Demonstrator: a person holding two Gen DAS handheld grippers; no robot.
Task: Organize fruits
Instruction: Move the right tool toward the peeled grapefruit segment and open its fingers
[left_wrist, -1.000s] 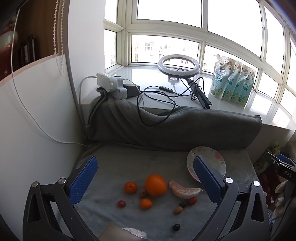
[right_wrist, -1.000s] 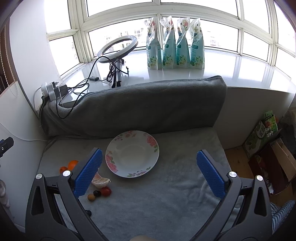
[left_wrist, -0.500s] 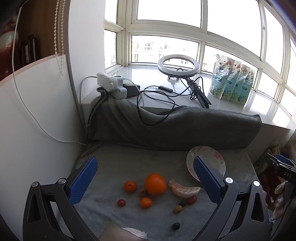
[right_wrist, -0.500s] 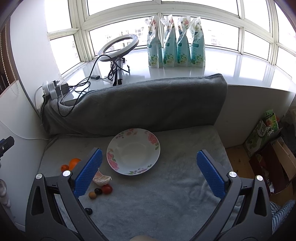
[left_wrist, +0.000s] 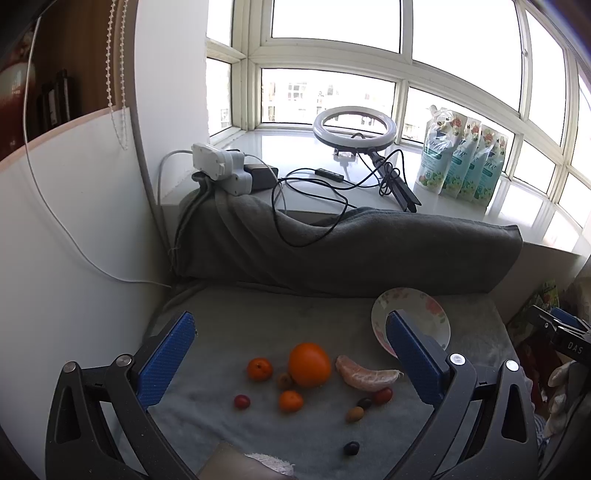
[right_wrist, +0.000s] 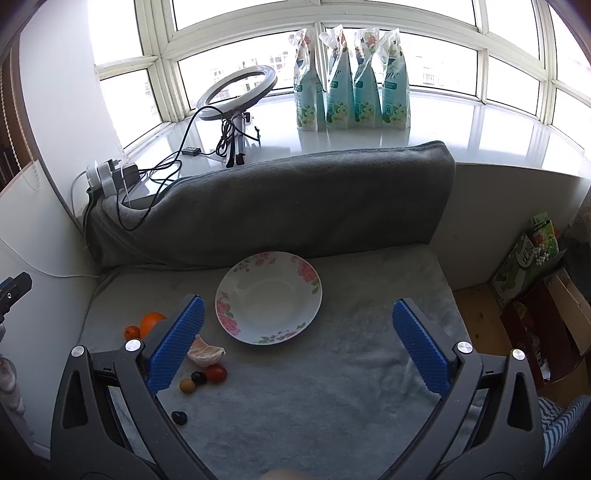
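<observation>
Fruits lie on a grey towel-covered seat (left_wrist: 258, 332): a large orange (left_wrist: 309, 364), two small tangerines (left_wrist: 259, 369), a peeled citrus piece (left_wrist: 365, 373), cherry tomatoes (left_wrist: 242, 401) and dark grapes (left_wrist: 351, 448). An empty white floral plate (right_wrist: 268, 297) sits to their right; it also shows in the left wrist view (left_wrist: 417, 314). My left gripper (left_wrist: 291, 354) is open and empty, held above the fruits. My right gripper (right_wrist: 299, 343) is open and empty, above the towel just in front of the plate. In the right wrist view the orange (right_wrist: 150, 320) and citrus piece (right_wrist: 205, 353) are partly hidden behind the left finger.
A rolled grey blanket (right_wrist: 277, 199) backs the seat. The sill holds a ring light (left_wrist: 354, 125), cables, a power strip (left_wrist: 221, 166) and several refill pouches (right_wrist: 351, 77). A white wall (left_wrist: 74, 258) stands at left. Boxes and bags (right_wrist: 535, 280) sit on the floor at right.
Both grippers have shifted slightly; in the right wrist view the plate and fruits sit a little higher and further right. Nothing was grasped or released.
</observation>
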